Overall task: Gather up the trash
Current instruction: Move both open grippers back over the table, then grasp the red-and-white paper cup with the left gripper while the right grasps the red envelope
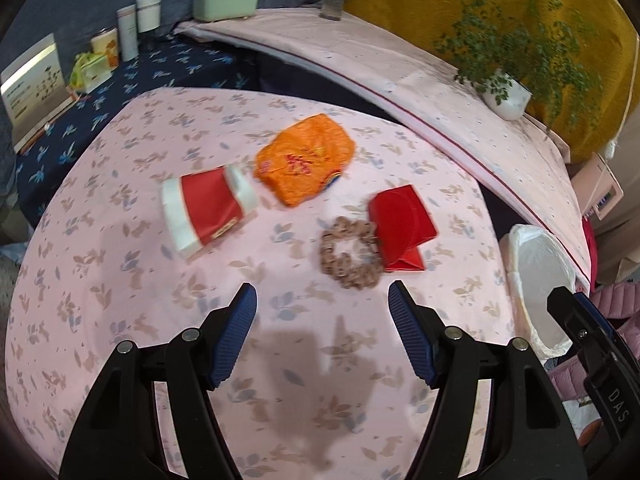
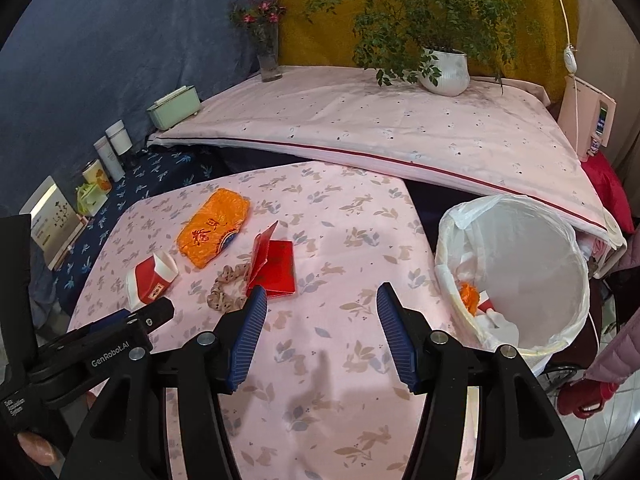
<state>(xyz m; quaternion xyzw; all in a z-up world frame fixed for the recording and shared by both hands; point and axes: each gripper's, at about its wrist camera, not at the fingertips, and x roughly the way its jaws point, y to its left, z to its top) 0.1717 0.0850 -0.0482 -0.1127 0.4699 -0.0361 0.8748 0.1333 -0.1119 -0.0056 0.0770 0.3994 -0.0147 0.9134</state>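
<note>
On the pink floral table (image 1: 120, 280) lie a red-and-white carton (image 1: 206, 210), an orange packet (image 1: 306, 158), a red paper box (image 1: 400, 226) and a beige scrunchie (image 1: 348, 254). They also show in the right wrist view: carton (image 2: 150, 278), orange packet (image 2: 214, 230), red box (image 2: 274, 266), scrunchie (image 2: 226, 290). My left gripper (image 1: 322, 300) is open and empty, just short of the scrunchie. My right gripper (image 2: 320, 300) is open and empty above the table, right of the red box. A white-lined bin (image 2: 520, 268) stands off the table's right edge with scraps inside.
A higher pink-covered surface (image 2: 380, 128) behind holds a potted plant (image 2: 446, 66), a flower vase (image 2: 268, 60) and a green box (image 2: 174, 106). Jars and cards stand on a dark blue cloth (image 1: 120, 92) at the left.
</note>
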